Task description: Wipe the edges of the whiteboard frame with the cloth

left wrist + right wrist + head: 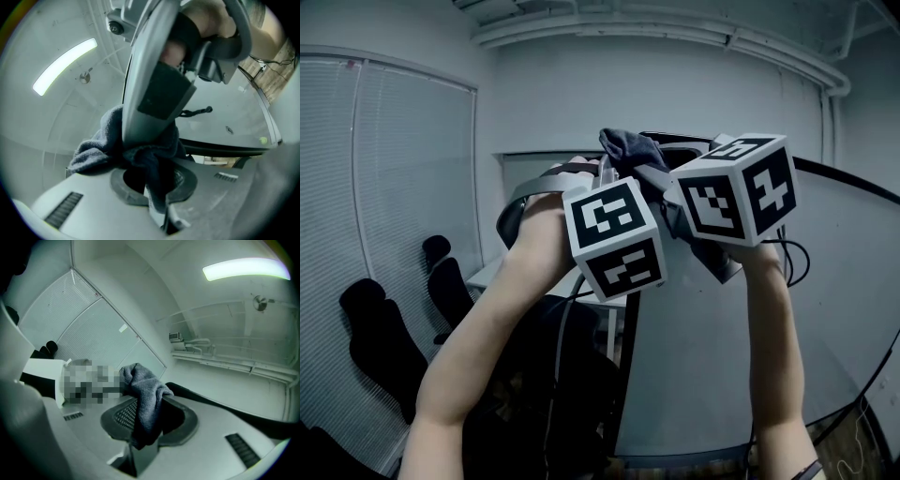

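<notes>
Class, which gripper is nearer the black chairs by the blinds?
Left. The left gripper is raised on the side of the chairs; the right gripper sits beyond it, farther away. Both grip the cloth.

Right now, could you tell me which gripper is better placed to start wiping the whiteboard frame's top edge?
Probably the right gripper: it is shut on the cloth and sits by the top edge of the whiteboard frame. The left gripper also grips the cloth, but from beyond the board's left side.
</notes>
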